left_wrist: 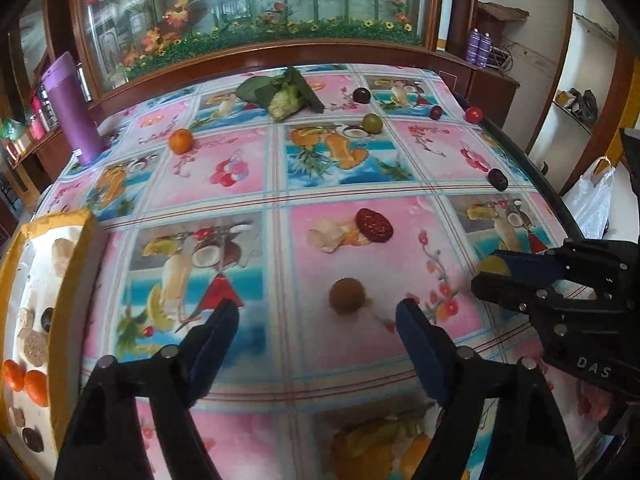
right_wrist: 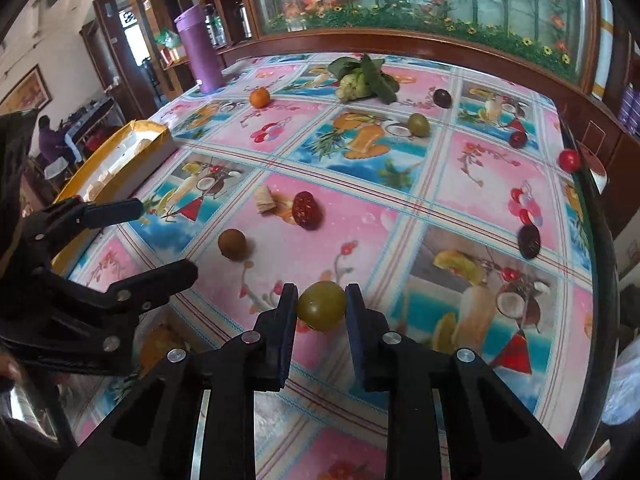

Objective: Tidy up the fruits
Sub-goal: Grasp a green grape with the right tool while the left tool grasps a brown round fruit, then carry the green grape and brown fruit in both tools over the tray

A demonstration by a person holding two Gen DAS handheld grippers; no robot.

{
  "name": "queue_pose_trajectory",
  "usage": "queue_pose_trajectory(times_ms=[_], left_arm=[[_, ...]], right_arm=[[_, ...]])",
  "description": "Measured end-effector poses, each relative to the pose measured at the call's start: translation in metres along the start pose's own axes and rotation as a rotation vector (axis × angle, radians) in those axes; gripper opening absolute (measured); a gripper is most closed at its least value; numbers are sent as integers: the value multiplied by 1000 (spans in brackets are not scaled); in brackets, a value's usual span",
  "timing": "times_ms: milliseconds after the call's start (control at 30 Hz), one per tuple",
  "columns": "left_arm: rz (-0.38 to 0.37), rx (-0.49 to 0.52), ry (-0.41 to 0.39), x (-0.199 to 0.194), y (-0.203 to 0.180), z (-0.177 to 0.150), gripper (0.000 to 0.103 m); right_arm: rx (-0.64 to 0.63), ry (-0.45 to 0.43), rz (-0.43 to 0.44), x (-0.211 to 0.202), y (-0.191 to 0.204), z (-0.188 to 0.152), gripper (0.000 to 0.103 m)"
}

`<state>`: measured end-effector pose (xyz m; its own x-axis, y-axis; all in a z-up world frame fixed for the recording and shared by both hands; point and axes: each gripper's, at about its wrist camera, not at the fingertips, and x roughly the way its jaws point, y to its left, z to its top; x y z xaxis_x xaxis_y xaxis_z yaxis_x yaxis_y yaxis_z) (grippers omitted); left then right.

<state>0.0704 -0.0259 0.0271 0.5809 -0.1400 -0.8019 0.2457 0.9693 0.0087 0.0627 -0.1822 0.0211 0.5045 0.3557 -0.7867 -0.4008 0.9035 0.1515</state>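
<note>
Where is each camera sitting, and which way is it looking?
Left wrist: on the left gripper, looking down over open fingers at a brown fruit; the right gripper shows.
Right wrist: on the right gripper, fingers shut on a green fruit; the left gripper shows.
Both share the tablecloth, the yellow-edged box, the purple bottle.

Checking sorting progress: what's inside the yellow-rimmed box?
The yellow-rimmed box holds two oranges, pale biscuit-like rounds and dark fruits. Its wall hides the near side.
</note>
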Motion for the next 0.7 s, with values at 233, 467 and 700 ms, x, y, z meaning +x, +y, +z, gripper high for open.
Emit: queue_pose_trajectory(times_ms=[233,467,700], left_arm=[[-30,-18,35,22,-7,5,29],[-87,-51,27,9,0,-4,24],[-83,-76,18,-22,13,-26,24]], right_arm=[[78,-8,4,-13,-16,-12,24],[95,-23,-7,-22,-15,-19,24],[89,-43,-26,-30,-2,-23,24]])
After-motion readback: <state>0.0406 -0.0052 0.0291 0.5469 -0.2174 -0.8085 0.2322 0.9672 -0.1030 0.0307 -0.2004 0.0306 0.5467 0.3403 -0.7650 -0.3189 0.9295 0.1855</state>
